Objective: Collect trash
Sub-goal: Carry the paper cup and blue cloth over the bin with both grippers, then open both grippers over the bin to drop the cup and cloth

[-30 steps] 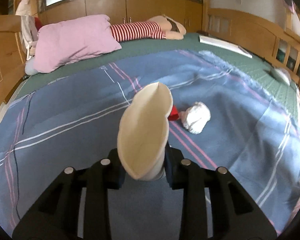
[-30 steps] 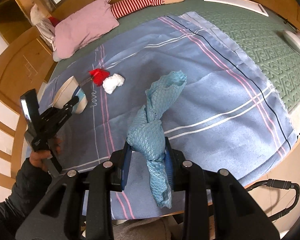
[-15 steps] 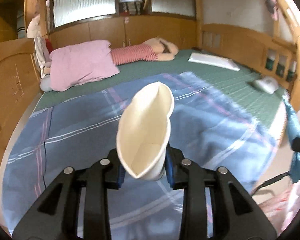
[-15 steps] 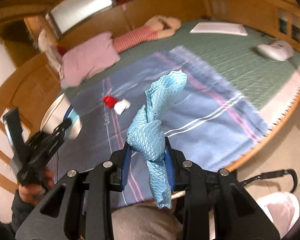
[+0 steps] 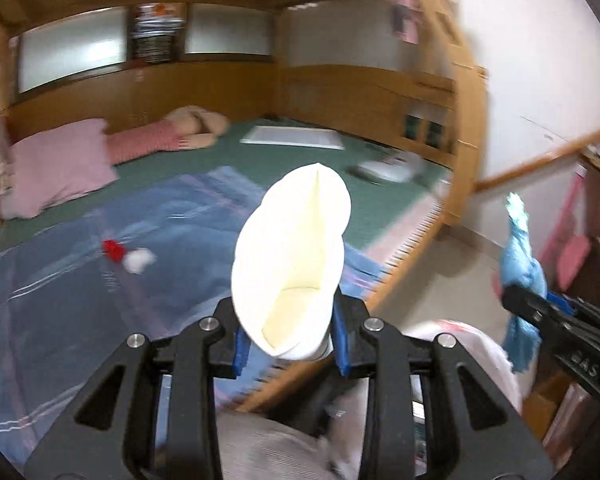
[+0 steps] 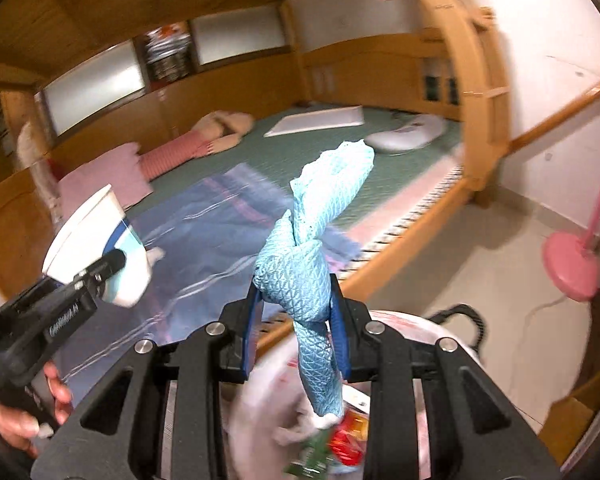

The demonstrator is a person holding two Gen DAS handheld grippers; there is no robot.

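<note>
Here, the left gripper (image 5: 288, 340) pinches a squashed paper cup (image 5: 292, 260); the right gripper (image 6: 296, 312) pinches a knotted blue cloth (image 6: 312, 248) above a trash bag (image 6: 400, 332).

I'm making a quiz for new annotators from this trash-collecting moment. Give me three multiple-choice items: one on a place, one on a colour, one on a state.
1. Where are the red and white scraps?
A. on the blue sheet
B. on the floor
C. on the pink pillow

2. What colour is the cloth in the right tool?
A. yellow
B. light blue
C. black

3. What is the left tool doing?
A. standing open and empty
B. shut on a paper cup
C. shut on a book

Answers:
1 A: the scraps lie on the blue sheet.
2 B: the cloth in the right tool is light blue.
3 B: the left tool pinches the paper cup, squashing it.
</note>
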